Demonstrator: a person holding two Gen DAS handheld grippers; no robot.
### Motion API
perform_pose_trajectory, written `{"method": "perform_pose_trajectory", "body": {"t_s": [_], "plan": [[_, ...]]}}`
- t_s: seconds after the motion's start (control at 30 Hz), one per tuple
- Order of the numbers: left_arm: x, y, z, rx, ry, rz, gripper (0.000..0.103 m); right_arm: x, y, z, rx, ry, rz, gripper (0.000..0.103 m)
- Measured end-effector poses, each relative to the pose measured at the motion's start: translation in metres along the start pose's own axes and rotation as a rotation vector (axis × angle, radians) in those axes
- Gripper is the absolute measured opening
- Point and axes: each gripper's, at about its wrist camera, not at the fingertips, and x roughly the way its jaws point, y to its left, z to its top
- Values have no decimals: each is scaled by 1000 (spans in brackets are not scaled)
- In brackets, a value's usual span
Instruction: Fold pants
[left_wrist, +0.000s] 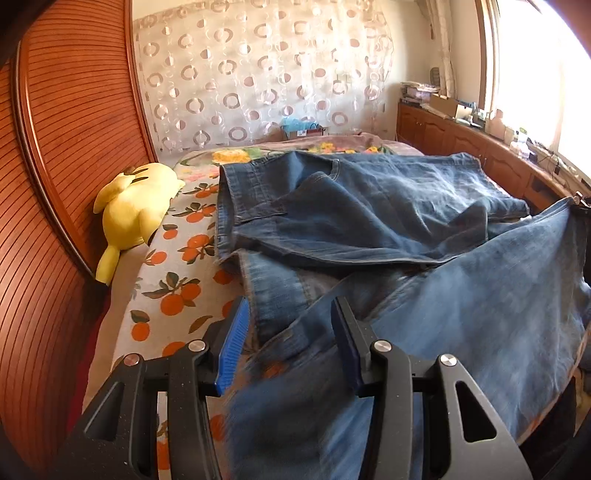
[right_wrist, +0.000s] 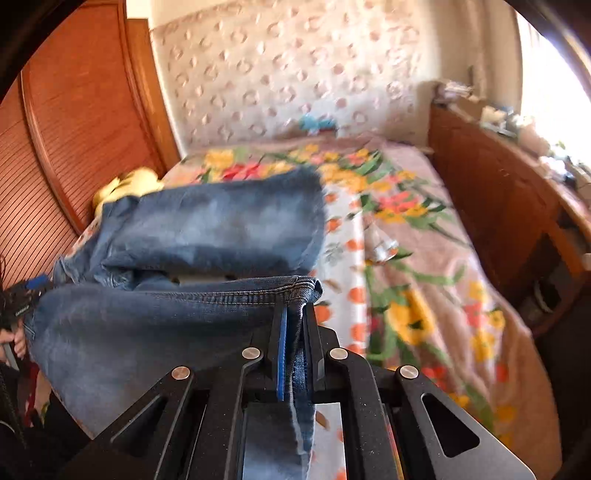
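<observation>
Blue jeans lie rumpled across the bed, waistband towards the left. One leg is lifted off the bed and runs up to a raised hem corner at the right edge of the left wrist view. My right gripper is shut on that hem, with denim pinched between its pads and hanging down behind them. My left gripper stands open low over the near part of the lifted leg. Blurred denim passes between its fingers, and the blue left pad is free of the cloth.
The bed carries an orange-fruit sheet and a flowered cover. A yellow plush toy lies against the slatted wooden panel on the left. A cluttered wooden cabinet runs under the bright window on the right.
</observation>
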Motion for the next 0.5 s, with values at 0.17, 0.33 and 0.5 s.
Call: {"method": "perform_pose_trajectory", "body": {"t_s": [0.17,0.33,0.5], "plan": [[-8,12,-6,-23,-6,14,47,31,9,-23,-32,146,-44,12],[-13,32,-17,-60,19,53,47,32,23,-32,-20,99,-72,29],[-13,33,-32,-60,64,42,47,14,34,-35,5,13,-40,39]]}}
